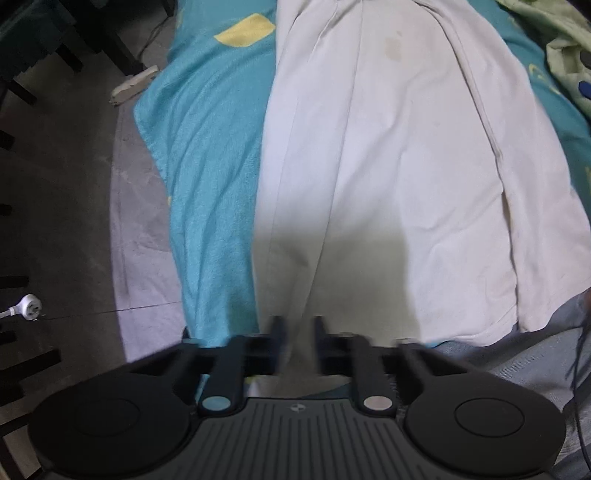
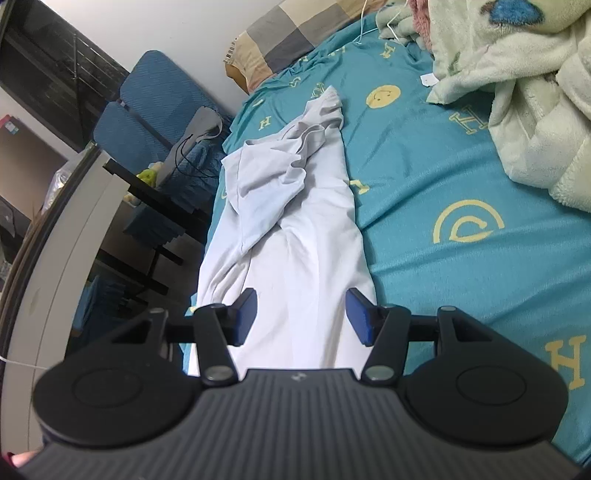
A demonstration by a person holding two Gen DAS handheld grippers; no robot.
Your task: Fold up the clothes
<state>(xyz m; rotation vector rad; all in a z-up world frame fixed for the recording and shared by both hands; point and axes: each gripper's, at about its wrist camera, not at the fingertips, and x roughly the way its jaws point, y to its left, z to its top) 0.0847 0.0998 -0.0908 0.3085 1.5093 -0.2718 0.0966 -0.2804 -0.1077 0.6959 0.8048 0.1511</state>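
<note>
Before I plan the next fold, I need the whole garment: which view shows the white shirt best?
The right wrist view: the white shirt shows along its length to the bunched far end on the blue bedsheet. The left wrist view shows only a flat, blurred, partly shadowed stretch.

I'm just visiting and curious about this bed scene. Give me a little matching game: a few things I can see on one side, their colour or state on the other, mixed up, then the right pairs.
Things:
1. white shirt
2. bedsheet
3. pillow
4. right gripper

Descriptions:
A. checked in beige and grey
B. turquoise with yellow prints
C. fingers apart, with blue pads
D. lying lengthwise along the bed's edge, sleeve folded in

Pairs: 1-D, 2-B, 3-A, 4-C
</note>
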